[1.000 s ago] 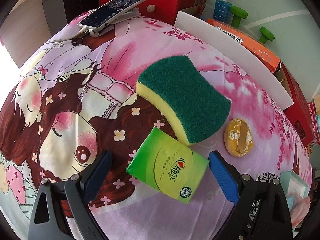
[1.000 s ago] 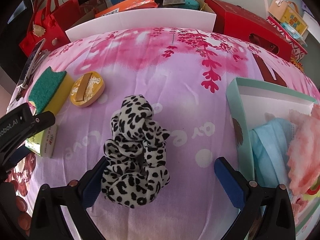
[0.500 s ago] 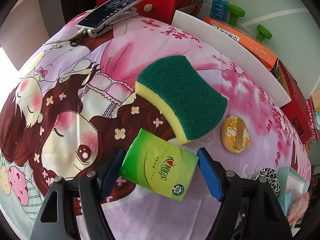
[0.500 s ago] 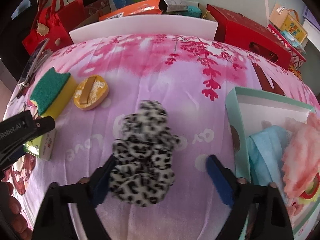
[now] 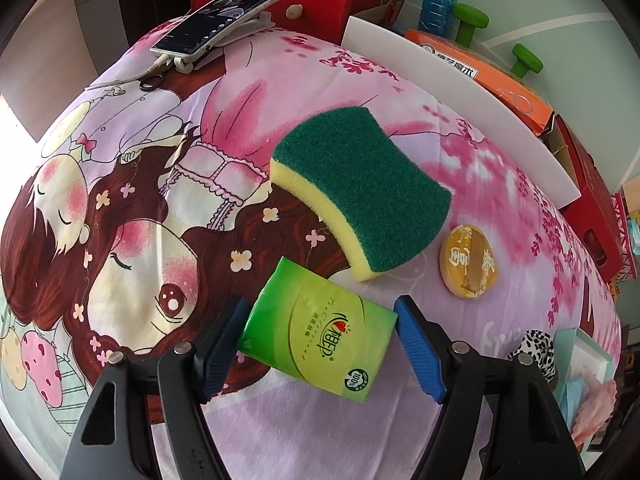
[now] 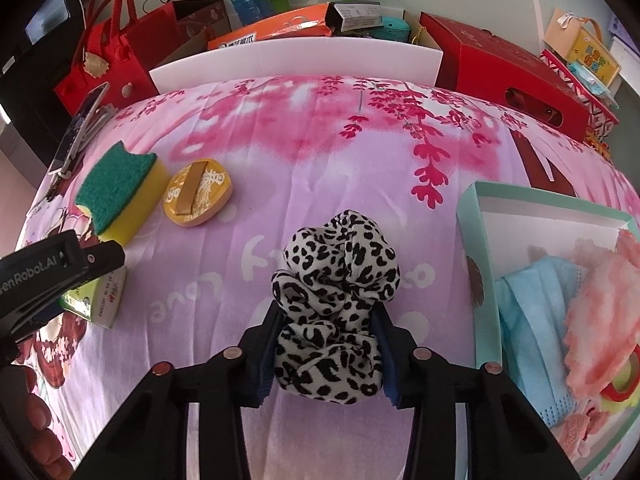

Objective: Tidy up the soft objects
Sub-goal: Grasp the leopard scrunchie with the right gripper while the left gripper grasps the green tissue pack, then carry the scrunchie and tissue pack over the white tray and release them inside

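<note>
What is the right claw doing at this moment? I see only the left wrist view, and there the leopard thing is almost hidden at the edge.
Observer: The right claw is closing, with the leopard scrunchie between its pads, which already press its near end.
Operator: Is the scrunchie in the box?
Observer: No. It lies on the pink cloth, left of the teal box and apart from it.
Operator: What does the box hold?
Observer: A blue face mask and a pink fluffy item.
</note>
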`<move>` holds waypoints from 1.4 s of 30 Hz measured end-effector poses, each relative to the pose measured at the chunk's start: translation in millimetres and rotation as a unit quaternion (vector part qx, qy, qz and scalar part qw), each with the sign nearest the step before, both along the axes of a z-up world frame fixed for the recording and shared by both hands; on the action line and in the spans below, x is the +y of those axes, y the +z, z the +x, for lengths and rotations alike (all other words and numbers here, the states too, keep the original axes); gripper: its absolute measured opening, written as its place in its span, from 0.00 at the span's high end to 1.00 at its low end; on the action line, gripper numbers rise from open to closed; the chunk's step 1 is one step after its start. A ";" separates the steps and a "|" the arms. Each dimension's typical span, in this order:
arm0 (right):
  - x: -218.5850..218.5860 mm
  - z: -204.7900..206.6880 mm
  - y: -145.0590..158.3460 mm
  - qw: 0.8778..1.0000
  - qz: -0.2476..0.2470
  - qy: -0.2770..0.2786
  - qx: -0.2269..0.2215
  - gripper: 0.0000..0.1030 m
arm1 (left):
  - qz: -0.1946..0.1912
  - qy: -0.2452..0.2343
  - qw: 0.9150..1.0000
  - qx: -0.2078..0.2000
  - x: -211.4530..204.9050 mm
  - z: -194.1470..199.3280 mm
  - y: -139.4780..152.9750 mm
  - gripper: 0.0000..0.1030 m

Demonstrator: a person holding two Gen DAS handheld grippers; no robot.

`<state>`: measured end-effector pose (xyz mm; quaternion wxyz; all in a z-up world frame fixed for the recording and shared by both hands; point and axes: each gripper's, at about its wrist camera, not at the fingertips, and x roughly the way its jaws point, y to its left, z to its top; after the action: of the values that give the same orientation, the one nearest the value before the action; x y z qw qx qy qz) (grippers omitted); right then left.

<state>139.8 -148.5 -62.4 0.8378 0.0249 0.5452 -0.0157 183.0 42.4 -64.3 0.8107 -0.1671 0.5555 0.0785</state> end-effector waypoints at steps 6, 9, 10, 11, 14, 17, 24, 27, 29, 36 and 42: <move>1.5 -1.2 2.7 1.000 -0.001 0.004 0.001 0.60 | 0.002 -0.002 1.000 -0.006 -1.5 -2.5 8.2 0.26; 1.1 -3.7 4.3 1.000 0.003 0.004 0.000 0.61 | 0.005 -0.003 1.000 -0.016 -0.3 -4.3 17.1 0.26; 0.9 -4.6 5.1 1.000 0.003 0.003 -0.001 0.61 | 0.006 -0.004 1.000 -0.020 0.8 -5.3 20.2 0.26; 0.3 -5.0 6.3 1.000 0.004 0.003 -0.002 0.61 | 0.008 -0.003 1.000 -0.026 1.9 -6.7 25.4 0.26; -2.5 -9.3 15.9 1.000 0.008 0.000 -0.015 0.61 | 0.012 -0.002 0.999 -0.041 4.6 -10.8 38.9 0.26; -6.6 -15.9 32.3 0.999 0.012 -0.003 -0.034 0.61 | 0.016 -0.004 0.998 -0.059 5.0 -14.1 53.7 0.26; -15.1 -31.6 70.3 0.997 0.021 -0.006 -0.080 0.61 | 0.024 -0.011 0.995 -0.094 0.6 -24.0 82.9 0.26; -18.0 -35.1 78.4 0.996 0.021 -0.007 -0.088 0.61 | 0.027 -0.015 0.994 -0.104 -3.7 -27.2 90.7 0.26; -19.8 -37.5 81.0 0.996 0.022 -0.009 -0.090 0.61 | 0.029 -0.020 0.994 -0.106 -6.6 -28.5 93.8 0.26; -38.9 -44.8 87.7 0.995 0.024 -0.026 -0.098 0.61 | 0.016 -0.060 0.992 -0.106 -33.7 -29.3 97.8 0.26; -83.2 -57.4 96.0 0.992 0.014 -0.082 -0.099 0.61 | 0.021 -0.111 0.986 -0.121 -70.8 -35.9 108.6 0.26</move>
<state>82.4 -231.7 33.6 0.8831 0.0822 0.4559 -0.0742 147.1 -28.4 44.3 0.8789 -0.0955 0.4669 -0.0211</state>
